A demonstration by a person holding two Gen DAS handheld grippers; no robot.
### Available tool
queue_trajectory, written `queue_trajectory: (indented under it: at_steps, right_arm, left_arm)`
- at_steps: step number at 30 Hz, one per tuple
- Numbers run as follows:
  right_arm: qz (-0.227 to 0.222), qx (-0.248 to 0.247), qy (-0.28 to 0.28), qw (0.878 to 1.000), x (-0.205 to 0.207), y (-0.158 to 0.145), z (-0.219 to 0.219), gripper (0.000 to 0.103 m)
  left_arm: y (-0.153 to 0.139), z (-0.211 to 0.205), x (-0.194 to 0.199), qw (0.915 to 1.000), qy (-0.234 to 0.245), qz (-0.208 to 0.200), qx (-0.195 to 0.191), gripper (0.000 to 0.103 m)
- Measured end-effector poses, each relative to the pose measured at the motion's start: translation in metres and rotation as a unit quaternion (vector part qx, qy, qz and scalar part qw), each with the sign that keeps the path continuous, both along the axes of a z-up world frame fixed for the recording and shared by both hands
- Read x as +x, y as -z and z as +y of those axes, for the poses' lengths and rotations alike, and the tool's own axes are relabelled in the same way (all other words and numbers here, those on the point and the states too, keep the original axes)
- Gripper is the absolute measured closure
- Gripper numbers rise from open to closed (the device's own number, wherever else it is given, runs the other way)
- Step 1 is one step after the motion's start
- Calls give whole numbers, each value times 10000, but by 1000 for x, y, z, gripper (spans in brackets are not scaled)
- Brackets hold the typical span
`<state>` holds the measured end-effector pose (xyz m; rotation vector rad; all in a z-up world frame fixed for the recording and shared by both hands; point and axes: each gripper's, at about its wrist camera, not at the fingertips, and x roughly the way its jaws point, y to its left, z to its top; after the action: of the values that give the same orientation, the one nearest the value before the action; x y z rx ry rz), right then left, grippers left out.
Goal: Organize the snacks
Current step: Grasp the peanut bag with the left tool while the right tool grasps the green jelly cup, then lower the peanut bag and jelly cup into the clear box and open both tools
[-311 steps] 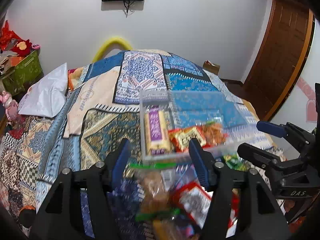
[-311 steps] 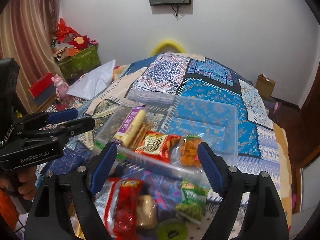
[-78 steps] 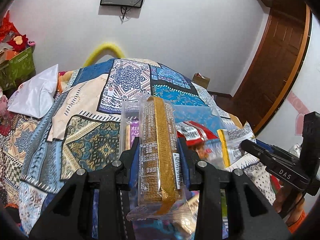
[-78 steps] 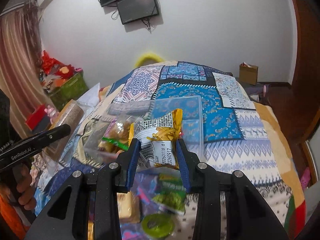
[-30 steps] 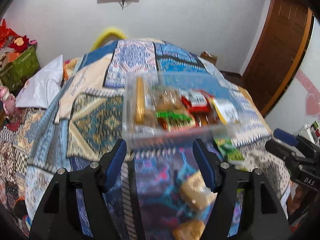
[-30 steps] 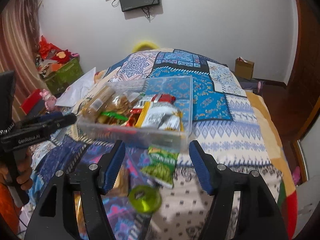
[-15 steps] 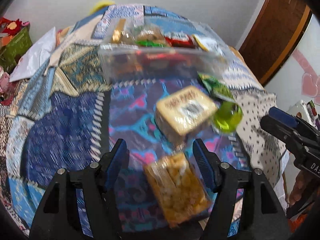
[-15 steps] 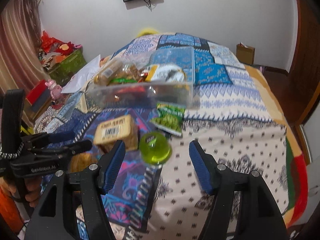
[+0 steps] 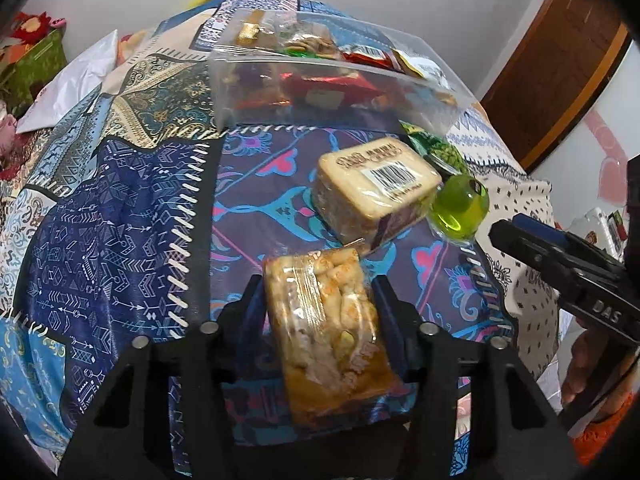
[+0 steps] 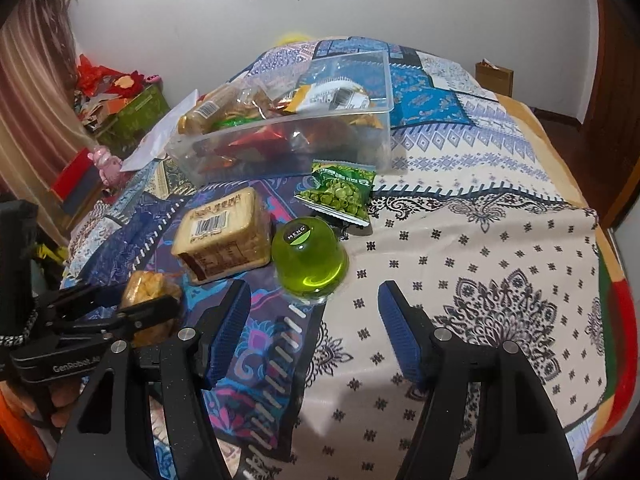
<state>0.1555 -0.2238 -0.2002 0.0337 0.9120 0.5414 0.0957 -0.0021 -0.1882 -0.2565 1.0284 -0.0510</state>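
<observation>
Both wrist cameras look steeply down along their fingers, close over the bed (image 9: 120, 208); each view shares the clear snack bin (image 10: 280, 148) and green jelly cup (image 9: 460, 208).

- Clear glossy plastic bin (image 10: 280, 136), far.
- Shiny crinkled film round the snack pack (image 9: 328, 332), near.
- Glossy translucent green jelly cup (image 10: 308, 256).
- Matt patterned cloth bedspread (image 10: 480, 248).

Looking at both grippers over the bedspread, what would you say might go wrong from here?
The left gripper, whose jaws have just been closing, brackets the clear-wrapped golden snack pack; squeezing may crush its contents. The open right gripper hangs near the round green jelly cup, which might roll off the soft patterned bedspread. The clear plastic bin already looks heaped, so added packs may slide out.
</observation>
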Motion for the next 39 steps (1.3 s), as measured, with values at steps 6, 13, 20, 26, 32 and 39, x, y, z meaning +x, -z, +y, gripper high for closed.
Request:
queue_trajectory:
  at_steps: [6, 13, 20, 26, 32, 39]
  right_arm:
    - [25, -9, -35, 10000, 15, 6, 9, 40]
    - [125, 40, -154, 9998, 28, 13, 18, 58]
    - [-10, -26, -146, 9999, 23, 7, 19, 59]
    - [-193, 104, -99, 9997, 22, -8, 13, 60]
    - [-515, 267, -50, 9983, 26, -36, 9, 60]
    - [-866, 439, 54, 9953, 45, -63, 7, 60]
  left_arm:
    - [-3, 14, -1, 9999, -104, -91, 64, 52]
    - [-13, 18, 5, 9994, -114, -286, 124, 54]
    - [-32, 19, 13, 9982, -117, -574, 112, 55]
    - [-50, 20, 22, 9966, -106, -818, 90, 56]
    - [-71, 19, 39, 9938, -102, -1103, 99, 56]
    - [-96, 13, 69, 9894, -24, -1449, 88, 56]
